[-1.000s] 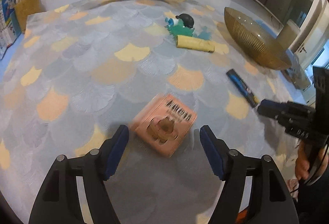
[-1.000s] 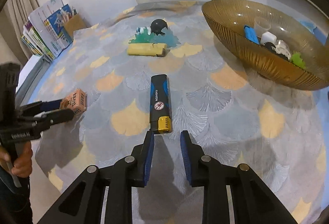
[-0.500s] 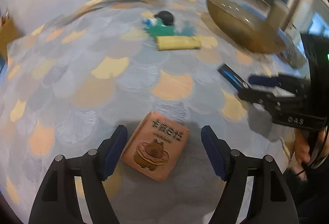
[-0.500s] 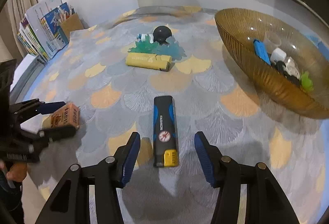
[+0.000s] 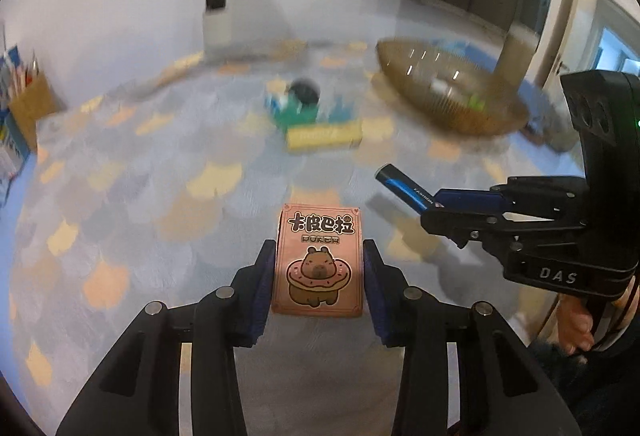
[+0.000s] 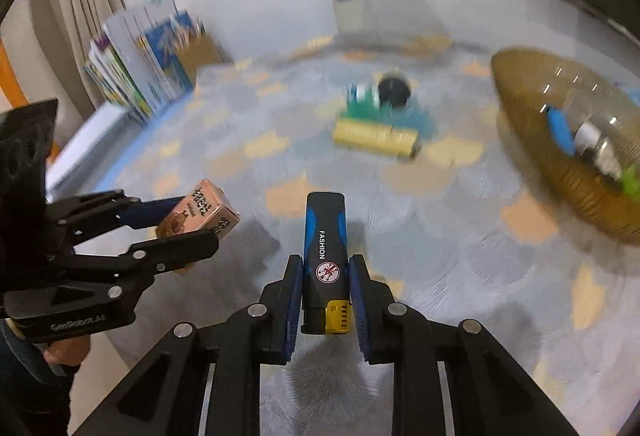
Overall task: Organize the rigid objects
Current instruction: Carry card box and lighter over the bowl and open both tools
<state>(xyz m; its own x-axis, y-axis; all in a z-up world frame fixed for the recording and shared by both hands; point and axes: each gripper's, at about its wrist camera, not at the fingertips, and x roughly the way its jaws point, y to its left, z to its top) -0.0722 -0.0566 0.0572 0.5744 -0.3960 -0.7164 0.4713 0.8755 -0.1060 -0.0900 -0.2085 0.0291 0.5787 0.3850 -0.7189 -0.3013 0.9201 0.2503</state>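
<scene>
My left gripper (image 5: 319,268) has just clamped the card box (image 5: 318,264), right gripper (image 6: 325,290) the lighter (image 6: 325,260) (both lifted), ready for the bowl (image 6: 568,172).

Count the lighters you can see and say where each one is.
2. The black-and-blue lighter is clamped in the right gripper, lifted off the table. The yellow lighter lies on the patterned tablecloth before the green toy. The amber bowl might hide more.
</scene>
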